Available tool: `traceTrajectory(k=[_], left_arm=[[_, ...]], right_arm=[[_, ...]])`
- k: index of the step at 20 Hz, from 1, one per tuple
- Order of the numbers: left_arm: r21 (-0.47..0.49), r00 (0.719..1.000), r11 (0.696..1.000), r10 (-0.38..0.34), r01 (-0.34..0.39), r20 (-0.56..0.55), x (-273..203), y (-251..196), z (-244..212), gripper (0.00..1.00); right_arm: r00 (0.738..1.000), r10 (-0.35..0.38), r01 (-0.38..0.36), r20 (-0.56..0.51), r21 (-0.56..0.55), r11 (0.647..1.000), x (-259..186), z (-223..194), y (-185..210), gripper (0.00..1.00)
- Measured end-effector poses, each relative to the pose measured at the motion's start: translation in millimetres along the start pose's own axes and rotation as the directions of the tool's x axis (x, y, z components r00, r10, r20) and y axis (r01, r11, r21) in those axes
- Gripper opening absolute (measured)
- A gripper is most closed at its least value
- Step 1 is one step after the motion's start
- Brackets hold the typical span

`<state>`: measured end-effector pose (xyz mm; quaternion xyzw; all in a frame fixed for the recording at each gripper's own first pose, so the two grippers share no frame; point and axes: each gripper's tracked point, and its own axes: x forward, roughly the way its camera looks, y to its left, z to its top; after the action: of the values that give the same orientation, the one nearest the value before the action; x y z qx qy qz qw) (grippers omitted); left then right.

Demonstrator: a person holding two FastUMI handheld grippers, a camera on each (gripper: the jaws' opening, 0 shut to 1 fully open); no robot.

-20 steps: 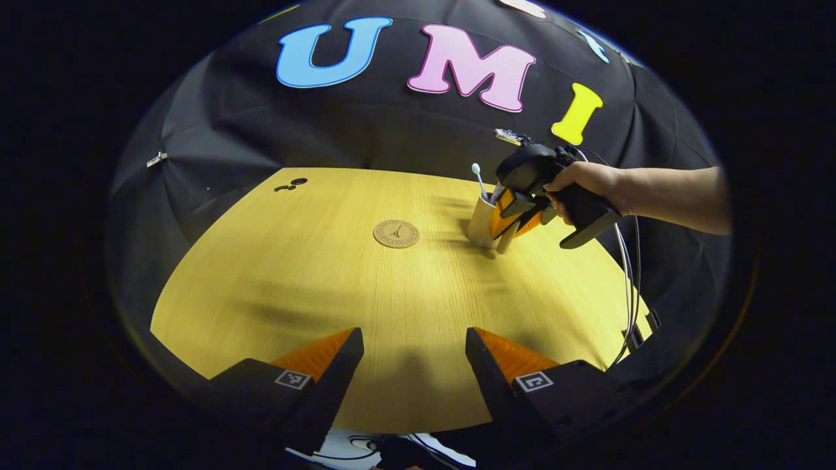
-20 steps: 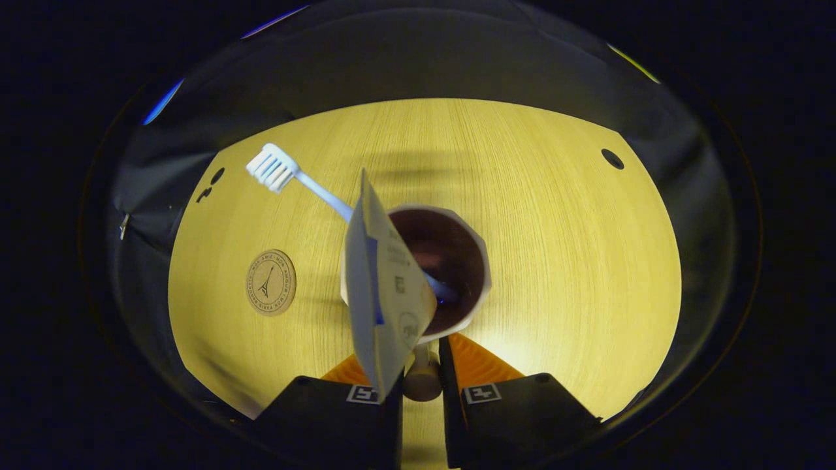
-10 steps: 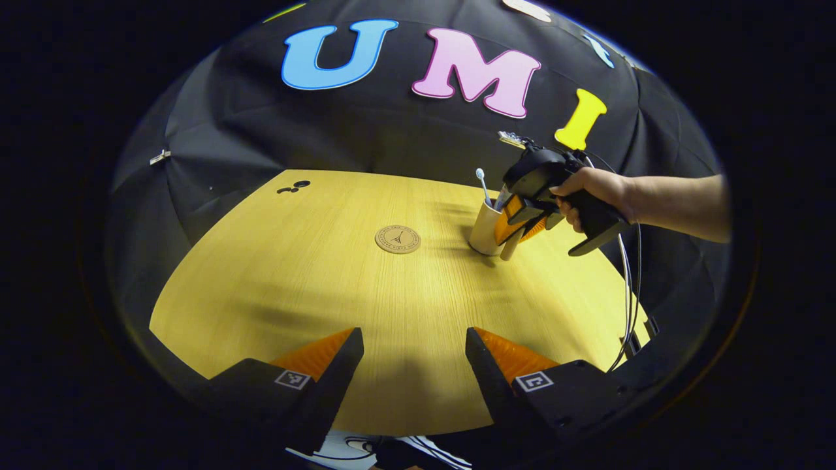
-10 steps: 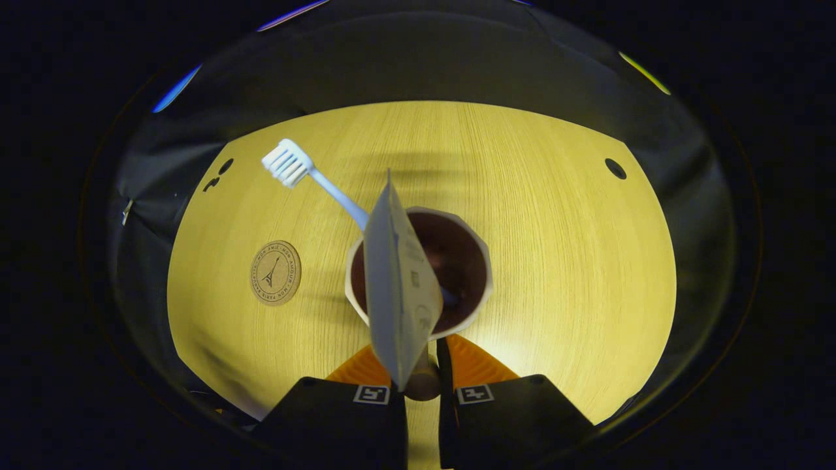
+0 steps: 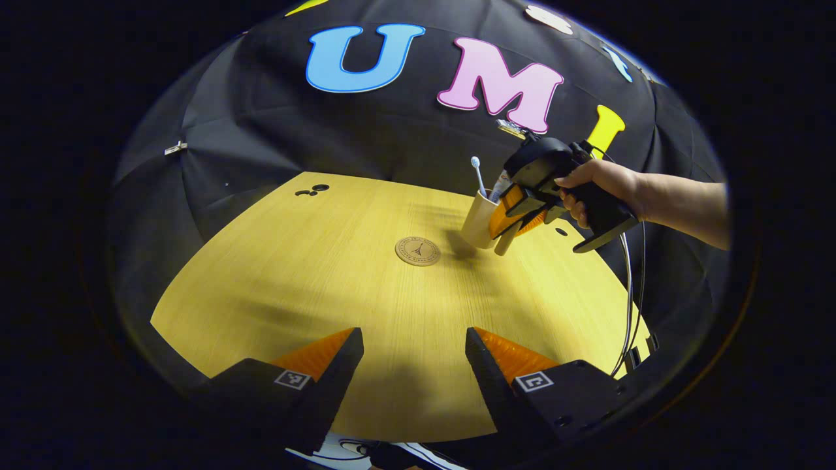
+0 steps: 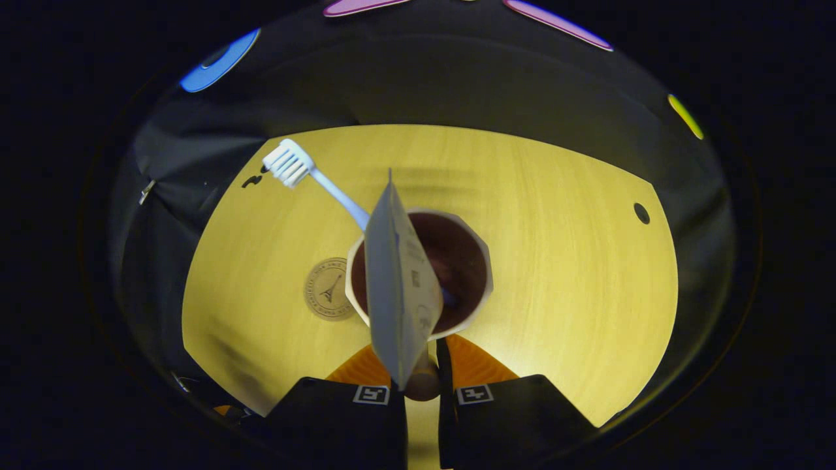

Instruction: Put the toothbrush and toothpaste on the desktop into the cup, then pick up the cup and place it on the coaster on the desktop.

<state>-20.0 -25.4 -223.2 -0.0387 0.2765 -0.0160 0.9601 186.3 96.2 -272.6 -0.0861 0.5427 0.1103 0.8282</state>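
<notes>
The cup (image 6: 457,274) hangs clear of the counter (image 6: 575,274), carried by its wooden handle (image 6: 423,382), which the right gripper (image 6: 423,365) pinches between its two fingers (image 6: 473,356). The handle is mostly hidden there; a rounded end shows in the narrow gap between the black finger bases. In the right gripper view the cup's dark inside is open to sight, but the flat white toothpaste (image 6: 398,287) tube standing in it covers the near left part of the mouth and rim. The toothbrush (image 6: 307,176) leans out over the far left rim, bristle head up; its lower handle is lost in the dark of the cup behind the tube. The coaster (image 6: 328,289) lies on the counter just left of the cup, its right edge cut off by the cup's rim, so the cup is beside it and partly over its edge, not set on it.

In the left gripper view the cup (image 5: 480,220) is small and far off, with the right gripper (image 5: 516,215) and the hand (image 5: 597,189) covering its right side; a shadow lies beneath it beside the coaster (image 5: 417,250). The left gripper (image 5: 414,352) hovers over the near counter (image 5: 294,274) with fingers spread wide, holding nothing.
</notes>
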Motion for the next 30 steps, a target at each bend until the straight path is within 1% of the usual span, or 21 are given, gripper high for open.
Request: traceTrajectory(k=[5, 9, 10, 11, 16, 20, 21, 22, 23, 24, 25, 26, 27, 29, 30], left_arm=[[-0.031, 1.000, 0.999, 0.032, -0.031, 0.002, -7.3, 13.8, -7.6, 0.98], [-0.056, 0.998, 0.997, 0.057, -0.057, -0.001, -11.9, 22.9, -12.0, 0.98], [-0.059, 0.998, 0.996, 0.060, -0.060, -0.003, -13.8, 26.4, -14.2, 0.98], [-0.058, 0.998, 0.996, 0.065, -0.065, -0.006, -16.0, 29.9, -16.9, 0.98], [-0.058, 0.995, 0.994, 0.096, -0.095, 0.001, -19.4, 47.9, -14.7, 0.98], [-0.018, 0.993, 0.993, 0.116, -0.116, 0.005, -22.1, 61.2, -11.9, 0.98], [-0.012, 0.993, 0.993, 0.118, -0.118, 0.007, -23.0, 63.6, -10.5, 0.98], [-0.008, 0.992, 0.992, 0.123, -0.123, 0.010, -23.8, 65.9, -8.6, 0.98], [-0.008, 0.992, 0.992, 0.130, -0.129, 0.011, -24.2, 68.0, -9.1, 0.98], [-0.013, 0.991, 0.991, 0.135, -0.135, 0.012, -24.2, 69.6, -8.1, 0.98], [-0.021, 0.990, 0.990, 0.140, -0.140, 0.013, -24.4, 70.4, -7.8, 0.98], [-0.027, 0.990, 0.990, 0.142, -0.142, 0.014, -24.7, 70.1, -7.0, 0.98], [-0.030, 0.990, 0.990, 0.141, -0.140, 0.016, -25.3, 68.7, -7.4, 0.98], [-0.025, 0.991, 0.990, 0.136, -0.136, 0.017, -24.8, 65.4, -6.1, 0.98], [-0.018, 0.991, 0.991, 0.135, -0.135, 0.016, -23.9, 63.9, -4.9, 0.98]], right_arm=[[0.999, 0.050, -0.052, -0.021, -0.065, 0.997, 11.1, -1.1, 52.1, 0.22], [0.997, 0.064, -0.068, -0.043, -0.107, 0.992, 37.9, -8.5, 89.3, 0.22], [0.996, 0.070, -0.075, -0.047, -0.103, 0.992, 42.9, -10.1, 96.9, 0.17], [0.996, 0.071, -0.077, -0.052, -0.110, 0.991, 40.7, -13.5, 96.5, 0.22], [0.996, 0.049, -0.058, -0.074, -0.128, 0.990, 55.3, -18.2, 109.5, 0.22], [0.998, 0.026, -0.034, -0.063, -0.139, 0.990, 53.1, -17.3, 104.8, 0.23], [0.998, 0.024, -0.032, -0.059, -0.140, 0.990, 52.9, -16.7, 105.9, 0.17], [0.998, 0.024, -0.032, -0.060, -0.142, 0.989, 54.0, -17.1, 105.8, 0.24], [0.998, 0.024, -0.032, -0.061, -0.141, 0.989, 54.7, -17.2, 106.2, 0.25], [0.997, 0.040, -0.048, -0.066, -0.133, 0.990, 53.0, -18.1, 108.9, 0.21], [0.996, 0.054, -0.062, -0.066, -0.118, 0.991, 52.1, -17.4, 110.5, 0.31], [0.996, 0.064, -0.071, -0.066, -0.099, 0.993, 50.7, -17.2, 108.8, 0.33], [0.994, 0.084, -0.089, -0.067, -0.080, 0.993, 46.8, -16.3, 109.6, 0.41], [0.991, 0.122, -0.126, -0.061, -0.065, 0.990, 37.7, -15.8, 113.2, 0.65], [0.990, 0.128, -0.132, -0.052, -0.071, 0.989, 31.9, -14.4, 111.5, 0.72]])
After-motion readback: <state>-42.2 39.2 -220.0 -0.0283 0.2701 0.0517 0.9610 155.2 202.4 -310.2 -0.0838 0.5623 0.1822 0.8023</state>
